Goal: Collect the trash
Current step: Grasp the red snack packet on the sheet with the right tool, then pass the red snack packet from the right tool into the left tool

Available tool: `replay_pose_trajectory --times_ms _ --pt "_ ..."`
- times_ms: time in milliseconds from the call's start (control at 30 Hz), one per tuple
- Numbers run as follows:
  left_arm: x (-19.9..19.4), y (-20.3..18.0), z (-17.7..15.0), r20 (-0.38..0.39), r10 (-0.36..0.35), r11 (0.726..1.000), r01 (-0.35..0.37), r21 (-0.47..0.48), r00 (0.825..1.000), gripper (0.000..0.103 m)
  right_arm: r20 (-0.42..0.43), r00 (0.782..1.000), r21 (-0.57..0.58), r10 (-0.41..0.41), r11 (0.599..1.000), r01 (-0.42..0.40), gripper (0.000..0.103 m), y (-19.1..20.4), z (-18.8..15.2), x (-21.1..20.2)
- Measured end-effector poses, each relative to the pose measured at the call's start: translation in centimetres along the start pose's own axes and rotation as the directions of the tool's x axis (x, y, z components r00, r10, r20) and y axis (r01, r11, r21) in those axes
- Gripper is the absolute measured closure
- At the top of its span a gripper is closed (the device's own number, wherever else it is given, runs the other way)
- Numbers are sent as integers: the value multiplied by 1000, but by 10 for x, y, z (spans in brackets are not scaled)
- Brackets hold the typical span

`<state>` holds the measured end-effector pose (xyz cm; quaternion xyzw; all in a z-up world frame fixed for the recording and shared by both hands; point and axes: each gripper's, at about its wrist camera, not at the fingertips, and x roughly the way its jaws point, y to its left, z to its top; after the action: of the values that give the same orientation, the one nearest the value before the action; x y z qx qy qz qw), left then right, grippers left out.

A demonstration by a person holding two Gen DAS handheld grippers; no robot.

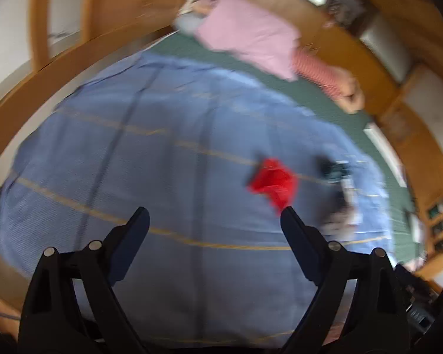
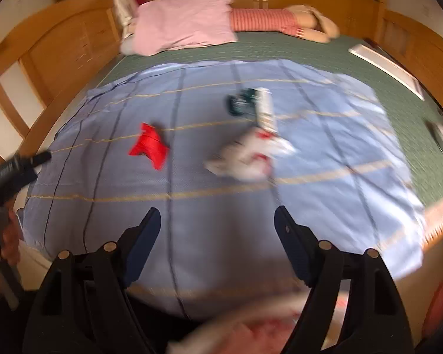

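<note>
Crumpled bright red wrapper (image 2: 149, 147) lying loose on the pale blue checked bedspread (image 2: 192, 206), with a crumpled white paper wrapper with red print (image 2: 248, 155) near its right side and a dark green packet (image 2: 241, 101) plus a white carton (image 2: 265, 109) just beyond that. Left gripper (image 1: 215, 211) hanging over the bedspread short of the red wrapper, jaws spread wide, nothing between them. Right gripper (image 2: 217, 211) likewise spread and empty; pink pillow (image 2: 183, 23) and striped soft toy (image 2: 280, 20) well beyond the red wrapper, on the green sheet (image 2: 325, 53).
</note>
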<state>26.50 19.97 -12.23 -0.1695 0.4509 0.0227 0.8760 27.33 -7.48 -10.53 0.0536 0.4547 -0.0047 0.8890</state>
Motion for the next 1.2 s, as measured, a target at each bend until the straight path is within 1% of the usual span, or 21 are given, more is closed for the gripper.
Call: replay_pose_trajectory --times_ms 100,200,367,400,433,467,533,567,633,667,733,767,800,867,933,1000,1067,1100,1133,1167,1200 --pt "9 29 6 -42 21 993 -25 -119 999 12 -32 998 13 59 998 -59 25 33 35 62" --pt "16 50 9 -75 37 979 -52 -195 996 11 -24 1000 -28 11 1000 -12 25 60 67 115" --pt "23 60 8 -111 32 975 -56 -217 993 11 -97 995 -6 -1 1000 0 28 74 90 171" --pt "24 60 9 -116 31 974 -56 -218 993 11 -95 995 17 32 999 -31 35 73 91 173" --pt "24 60 9 -119 30 974 -56 -220 992 11 -103 993 24 50 999 -48 61 74 89 173" --pt "25 60 8 -123 29 973 -56 -226 992 11 -120 990 27 68 997 -65 75 76 87 173" --pt "28 61 9 -130 23 970 -54 -239 991 11 -120 987 32 107 994 -104 87 81 81 165" --pt "28 61 9 -132 23 969 -54 -242 991 11 -122 985 32 125 992 -122 88 83 80 161" --pt "27 61 8 -133 28 967 -61 -246 991 11 -101 982 27 157 987 -155 88 88 73 145" --pt "27 62 7 -132 33 966 -65 -249 991 11 -73 987 6 144 990 -144 88 91 70 135" --pt "26 65 6 -129 46 963 -78 -258 991 11 11 999 -101 38 994 -37 88 105 60 115" --pt "25 66 6 -129 51 961 -84 -262 990 11 13 1000 -150 7 989 -5 86 114 53 114" --pt "25 69 5 -129 56 959 -90 -270 990 11 -25 1000 -176 10 984 -14 84 119 46 116" --pt "25 73 5 -131 61 955 -96 -282 989 11 -125 987 -175 104 977 -125 64 122 33 121" --pt "24 77 5 -131 67 951 -103 -291 989 11 -210 952 -159 224 953 -260 52 127 18 117" --pt "23 81 5 -128 71 948 -107 -301 989 11 -260 905 -140 335 915 -379 45 131 10 108" --pt "22 84 5 -130 75 944 -112 -311 989 11 -289 836 -81 467 858 -508 40 127 9 96" --pt "22 84 4 -133 75 943 -113 -313 988 11 -279 820 -59 500 843 -534 40 124 10 91" --pt "23 84 4 -135 74 943 -113 -314 988 10 -250 818 -37 517 839 -542 37 118 15 85" --pt "23 84 4 -139 71 944 -112 -311 988 10 -214 832 -20 511 849 -527 32 111 18 80" --pt "25 82 3 -145 68 946 -110 -304 987 10 -173 862 -2 477 875 -484 31 101 23 75"
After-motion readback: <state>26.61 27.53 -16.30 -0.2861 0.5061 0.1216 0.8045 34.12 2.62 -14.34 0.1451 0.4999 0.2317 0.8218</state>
